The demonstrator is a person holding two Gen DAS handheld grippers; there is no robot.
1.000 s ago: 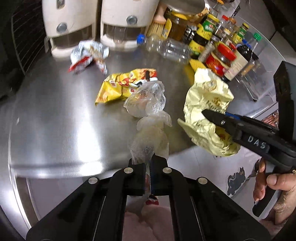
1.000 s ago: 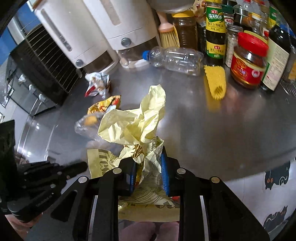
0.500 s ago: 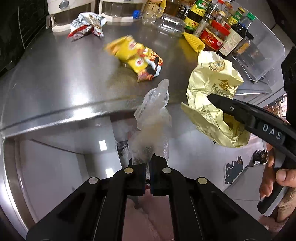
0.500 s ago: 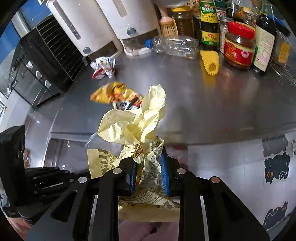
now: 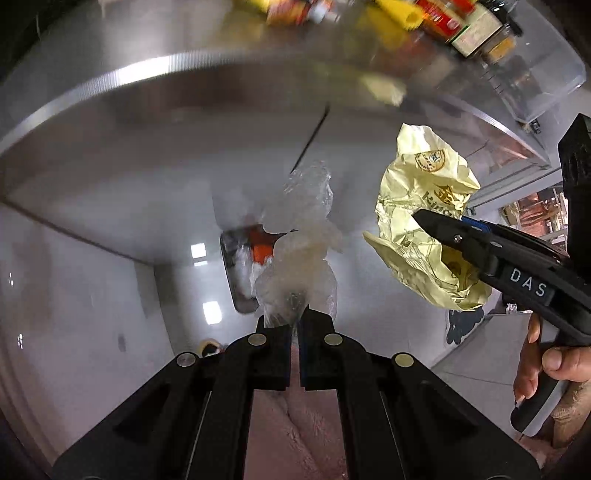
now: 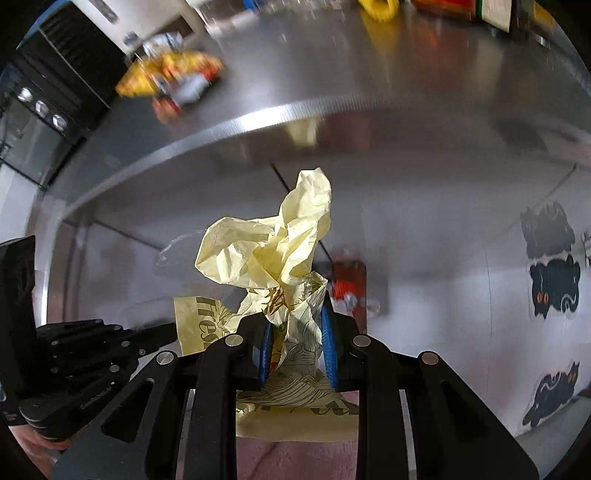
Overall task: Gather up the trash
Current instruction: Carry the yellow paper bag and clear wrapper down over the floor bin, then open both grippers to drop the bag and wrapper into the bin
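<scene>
My left gripper [image 5: 294, 323] is shut on a crumpled clear plastic bag [image 5: 299, 258], held in the air below the steel counter's front edge [image 5: 122, 75]. My right gripper [image 6: 295, 332] is shut on a crumpled pale yellow wrapper [image 6: 269, 251], also seen at the right of the left wrist view [image 5: 424, 229]. Both are off the counter, in front of the steel cabinet face. A yellow snack bag [image 6: 166, 74] still lies on the counter, blurred. A bin with red and white contents [image 5: 247, 266] shows reflected or low behind the clear bag.
Jars and sauce bottles [image 5: 472, 29] stand at the counter's far right. A yellow corn-shaped scrubber [image 6: 376, 7] lies on the counter. A black oven [image 6: 44, 92] stands at the left. Black cat stickers [image 6: 550, 280] are on the cabinet front at the right.
Both grippers have pulled back and down from the counter with their trash still held. The counter top has slid up to the top of both views.
</scene>
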